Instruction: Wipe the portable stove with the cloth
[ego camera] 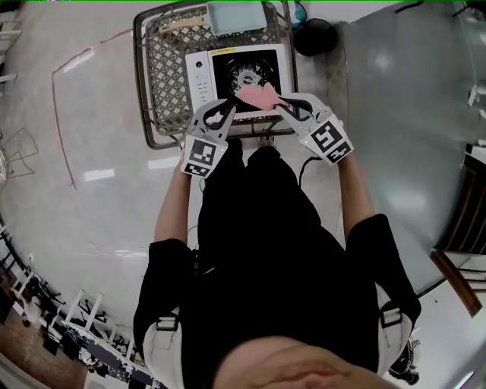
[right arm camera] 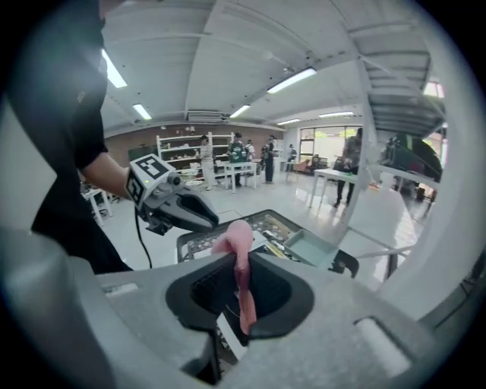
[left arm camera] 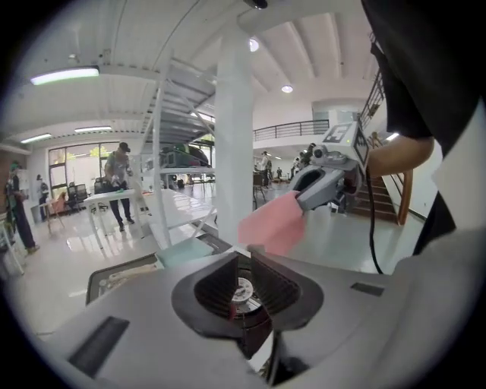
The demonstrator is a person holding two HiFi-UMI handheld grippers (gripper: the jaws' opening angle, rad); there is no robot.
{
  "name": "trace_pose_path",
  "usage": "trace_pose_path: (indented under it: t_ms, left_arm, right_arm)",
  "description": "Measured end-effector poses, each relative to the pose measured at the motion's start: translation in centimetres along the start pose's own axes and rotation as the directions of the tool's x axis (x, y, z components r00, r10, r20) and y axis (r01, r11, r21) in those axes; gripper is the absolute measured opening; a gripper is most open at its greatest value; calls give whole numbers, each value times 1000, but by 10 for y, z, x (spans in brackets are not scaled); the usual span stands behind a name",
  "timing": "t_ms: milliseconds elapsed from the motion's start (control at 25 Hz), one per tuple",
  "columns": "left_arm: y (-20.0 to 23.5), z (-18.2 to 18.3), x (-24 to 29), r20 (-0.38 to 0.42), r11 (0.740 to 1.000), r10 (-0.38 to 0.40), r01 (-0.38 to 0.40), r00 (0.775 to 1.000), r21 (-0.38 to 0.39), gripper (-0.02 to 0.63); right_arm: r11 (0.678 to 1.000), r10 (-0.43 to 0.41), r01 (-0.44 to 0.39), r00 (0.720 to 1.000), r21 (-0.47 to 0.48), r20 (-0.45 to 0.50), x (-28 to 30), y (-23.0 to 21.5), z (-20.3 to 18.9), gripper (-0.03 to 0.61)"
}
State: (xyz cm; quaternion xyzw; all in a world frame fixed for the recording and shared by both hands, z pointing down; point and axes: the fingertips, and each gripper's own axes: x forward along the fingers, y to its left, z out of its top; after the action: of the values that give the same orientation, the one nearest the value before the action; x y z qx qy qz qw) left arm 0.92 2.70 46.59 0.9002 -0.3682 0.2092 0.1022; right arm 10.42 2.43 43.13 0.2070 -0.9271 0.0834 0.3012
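- The right gripper [right arm camera: 241,296] has its jaws pinched together on the cloth [right arm camera: 237,241], a pink fold that bunches above them and trails in a strip between them.
- The left gripper [left arm camera: 244,262] has its jaws a narrow gap apart and grips nothing. The burner [left arm camera: 243,290] shows through that gap.
- In the head view the cloth hangs over the front of the portable stove [ego camera: 199,76], just beside the burner. Both grippers are at that front edge, the left one by the front-left corner. Whether the cloth touches the top plate, I cannot tell.
- The step in hand looks like the start of the wipe. To do it well, bring the loose part of the cloth down flat on the plate. Press lightly and drag in straight passes across the plain white panel.
- The left jaws could likely steady the stove body at its front corner so it does not slide under the strokes.
- The raised pan supports round the burner will probably snag a trailing corner, so work round them rather than over them.
- The counter [ego camera: 161,91] is wire mesh with a raised rim. Bare mesh lies open to the stove's left, while the stove's right side sits close to the rim, so strokes that way must stop short.
- A teal tray [ego camera: 235,15] lies just beyond the stove and limits forward reach. The person's body stands close at the near rim.
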Motion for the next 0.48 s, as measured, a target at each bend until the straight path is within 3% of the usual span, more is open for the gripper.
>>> trace_pose_path:
  t_ms: [240,360,480]
  left_arm:
    - [46,2,-1,81,989,139,-134,987,-62,0]
    - [48,5,8,84,979,173,-162,981,-122,0]
    - [49,4,19,72,970,191,-177,979,-166,0]
  right_arm:
    - [953,-283,289,956,85,-81,9,-53,-7,38]
    - [935,-344,352,927,32,-150,13,-68,-17,38]
    - [914,-406,390,886,-114,-226,19,-86,-28,38]
